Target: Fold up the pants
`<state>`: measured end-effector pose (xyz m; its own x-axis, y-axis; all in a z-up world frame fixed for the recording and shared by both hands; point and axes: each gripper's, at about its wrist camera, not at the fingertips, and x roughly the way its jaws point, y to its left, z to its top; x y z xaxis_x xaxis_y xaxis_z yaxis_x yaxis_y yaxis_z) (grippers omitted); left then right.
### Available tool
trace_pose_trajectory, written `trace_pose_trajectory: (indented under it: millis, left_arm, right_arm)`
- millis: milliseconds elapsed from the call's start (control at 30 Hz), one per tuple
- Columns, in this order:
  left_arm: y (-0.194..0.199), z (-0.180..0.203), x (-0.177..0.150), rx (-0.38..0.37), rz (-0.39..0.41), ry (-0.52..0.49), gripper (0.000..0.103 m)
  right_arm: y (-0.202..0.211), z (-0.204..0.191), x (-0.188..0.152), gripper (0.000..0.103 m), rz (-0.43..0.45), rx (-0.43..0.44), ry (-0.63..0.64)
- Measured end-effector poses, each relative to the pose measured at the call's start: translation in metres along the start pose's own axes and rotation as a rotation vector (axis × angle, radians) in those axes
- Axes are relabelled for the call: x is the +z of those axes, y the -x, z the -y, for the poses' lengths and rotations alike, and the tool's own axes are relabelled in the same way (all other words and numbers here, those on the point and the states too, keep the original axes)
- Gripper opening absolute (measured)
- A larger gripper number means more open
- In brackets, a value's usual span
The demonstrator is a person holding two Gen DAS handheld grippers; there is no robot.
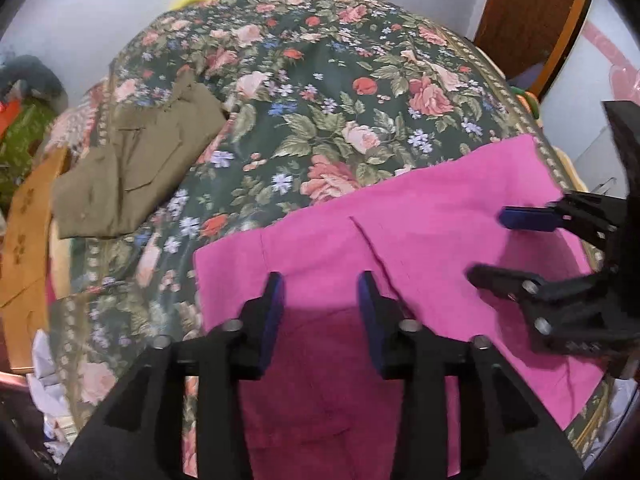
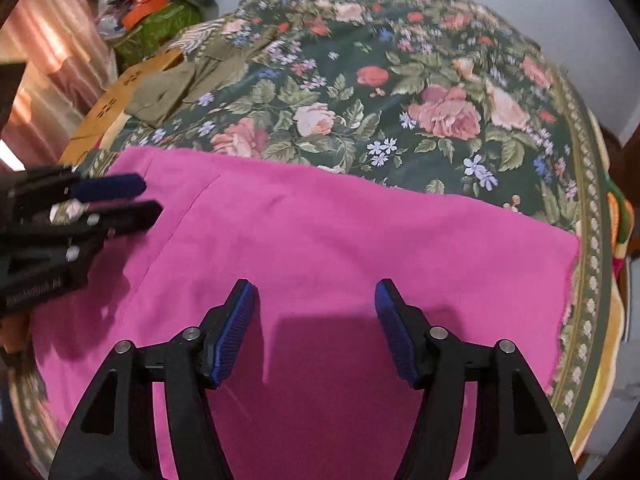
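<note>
Pink pants (image 1: 420, 248) lie flat across the near part of a floral bedspread (image 1: 320, 92); they also fill the near half of the right wrist view (image 2: 340, 248). My left gripper (image 1: 322, 284) hovers open and empty just above the pink cloth, near its left end. It also shows at the left edge of the right wrist view (image 2: 150, 200). My right gripper (image 2: 314, 292) hovers open and empty over the middle of the pants. In the left wrist view it comes in from the right (image 1: 486, 242), jaws apart.
Folded olive-green pants (image 1: 132, 164) lie at the far left of the bed, also seen in the right wrist view (image 2: 180, 84). A brown cardboard piece (image 1: 28, 232) and clutter sit off the left edge. A wooden door (image 1: 528, 16) stands at the back right.
</note>
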<state>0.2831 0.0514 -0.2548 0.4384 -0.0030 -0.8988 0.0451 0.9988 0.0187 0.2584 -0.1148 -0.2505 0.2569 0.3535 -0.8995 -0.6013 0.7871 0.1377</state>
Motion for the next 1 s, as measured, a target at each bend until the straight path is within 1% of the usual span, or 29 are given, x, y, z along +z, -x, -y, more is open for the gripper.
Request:
trace_pose_trajectory:
  millis: [33, 67, 133, 233, 333, 433, 567, 633, 733, 800, 900, 933, 1000]
  left_arm:
    - [0.002, 0.000, -0.003, 0.020, 0.006, 0.002, 0.060]
    - [0.004, -0.001, -0.007, 0.017, 0.002, 0.003, 0.065]
    - [0.004, -0.001, -0.016, 0.000, -0.018, 0.005, 0.065]
    - [0.017, 0.001, -0.033, 0.021, 0.015, -0.003, 0.070]
    - [0.030, 0.001, -0.047, 0.030, 0.037, 0.007, 0.072]
    - [0.041, 0.000, -0.060, 0.031, 0.043, 0.018, 0.075]
    - [0.054, -0.001, -0.078, 0.039, 0.053, 0.004, 0.080]
    - [0.061, -0.002, -0.084, 0.045, 0.053, 0.001, 0.080]
    - [0.073, -0.006, -0.091, 0.047, 0.052, 0.014, 0.081]
    - [0.080, -0.008, -0.093, 0.053, 0.041, 0.029, 0.081]
    - [0.092, -0.012, -0.096, 0.068, 0.058, 0.062, 0.081]
    - [0.095, -0.013, -0.097, 0.068, 0.061, 0.073, 0.082]
    - [0.103, -0.017, -0.102, 0.042, 0.063, 0.118, 0.090]
  right_arm:
    - [0.004, -0.002, -0.005, 0.069, -0.006, 0.001, 0.009]
    - [0.006, -0.005, -0.010, 0.070, -0.016, 0.004, 0.007]
    - [0.012, -0.008, -0.020, 0.070, -0.021, -0.004, 0.018]
    - [0.022, -0.012, -0.038, 0.070, -0.018, -0.036, 0.055]
    - [0.032, -0.014, -0.058, 0.070, -0.010, -0.063, 0.056]
    - [0.041, -0.012, -0.071, 0.071, -0.009, -0.060, 0.033]
    - [0.055, -0.009, -0.086, 0.071, 0.011, -0.057, -0.015]
    - [0.061, -0.009, -0.088, 0.071, 0.004, -0.066, -0.022]
    - [0.069, -0.017, -0.094, 0.071, 0.003, -0.099, 0.014]
    - [0.076, -0.022, -0.097, 0.071, 0.015, -0.109, 0.043]
    - [0.085, -0.028, -0.099, 0.071, 0.043, -0.110, 0.059]
    - [0.088, -0.029, -0.098, 0.071, 0.057, -0.108, 0.056]
    - [0.094, -0.033, -0.095, 0.071, 0.085, -0.097, 0.048]
